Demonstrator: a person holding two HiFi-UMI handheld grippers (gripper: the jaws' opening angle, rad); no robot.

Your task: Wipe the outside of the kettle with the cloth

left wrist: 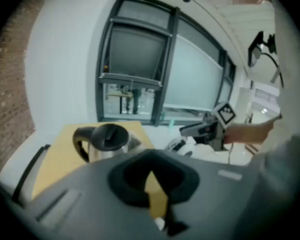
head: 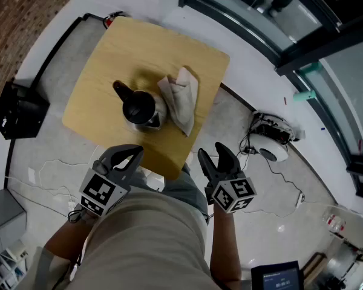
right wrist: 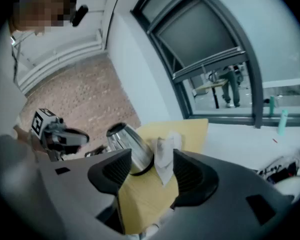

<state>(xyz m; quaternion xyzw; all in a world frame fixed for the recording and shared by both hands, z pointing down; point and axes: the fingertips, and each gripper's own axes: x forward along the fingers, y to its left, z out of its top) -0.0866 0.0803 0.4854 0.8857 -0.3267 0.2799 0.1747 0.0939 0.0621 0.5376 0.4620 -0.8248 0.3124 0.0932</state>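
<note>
Looking along the right gripper, one jaw covers part of the kettle low down, and the right edge of the cloth runs behind the other jaw. The left gripper view is soft with blur. Its grey body blocks the near half of the worktop and the kettle's foot, and I can't tell whether the pale bit just right of the kettle is the cloth. From above, the person's torso hides the near floor, and a dark device at near right is cut off by the edge
</note>
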